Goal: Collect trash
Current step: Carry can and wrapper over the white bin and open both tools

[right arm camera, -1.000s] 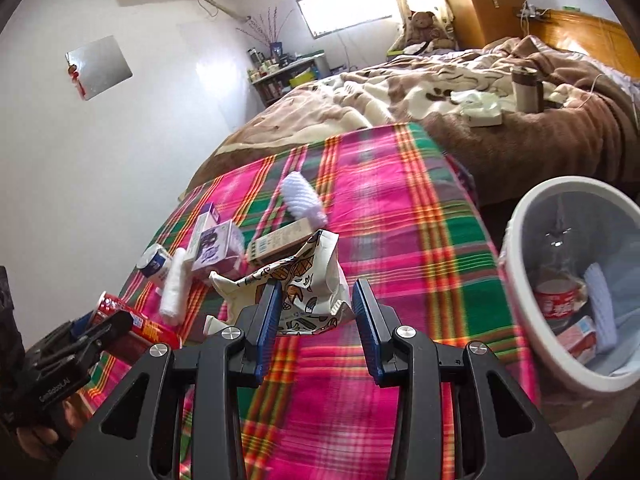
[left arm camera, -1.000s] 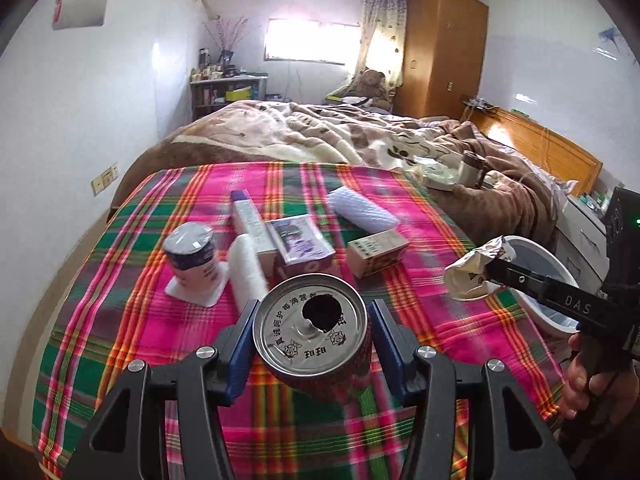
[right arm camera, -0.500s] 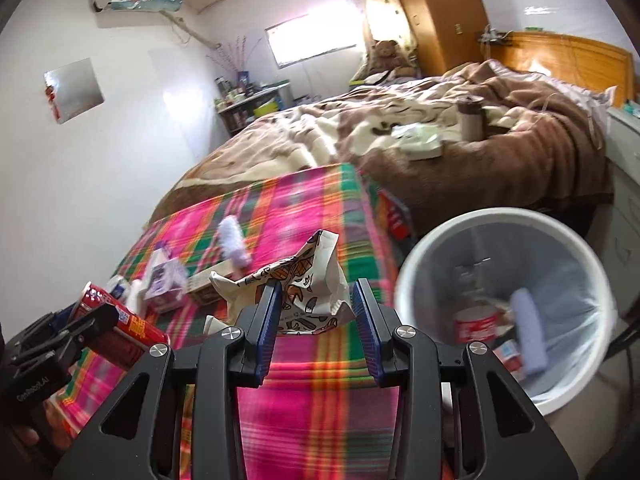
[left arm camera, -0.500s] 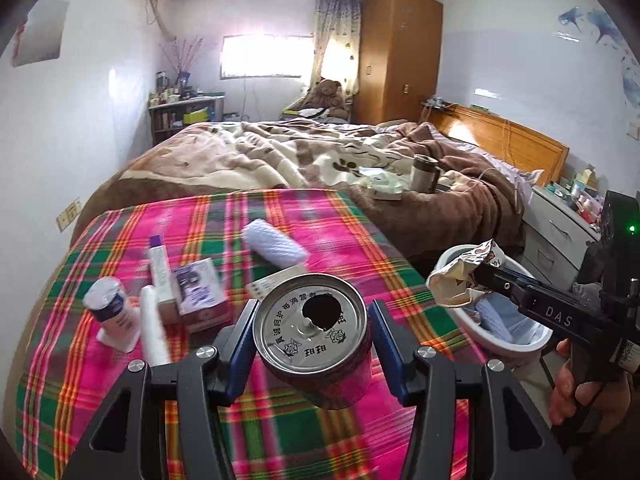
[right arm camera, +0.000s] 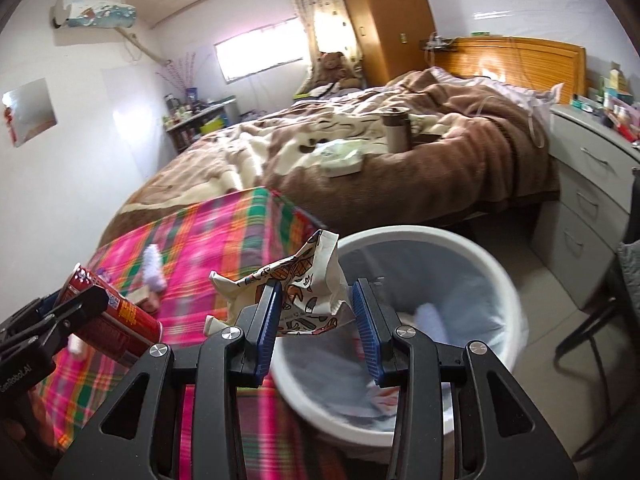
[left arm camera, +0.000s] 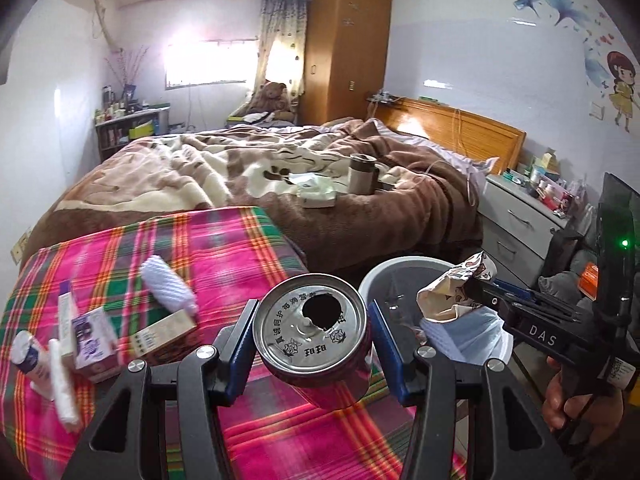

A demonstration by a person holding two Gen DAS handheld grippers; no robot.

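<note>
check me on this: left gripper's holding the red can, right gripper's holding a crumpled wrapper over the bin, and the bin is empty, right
Not quite: the bin is not empty. The right wrist view shows a liner and several discarded items already lying inside it. The rest holds: the left gripper is clamped on the red can, and the right gripper holds the crumpled wrapper above the bin's near rim.

My right gripper (right arm camera: 316,316) clamps a crumpled printed wrapper (right arm camera: 296,294) above the white bin's rim (right arm camera: 472,248).
</note>
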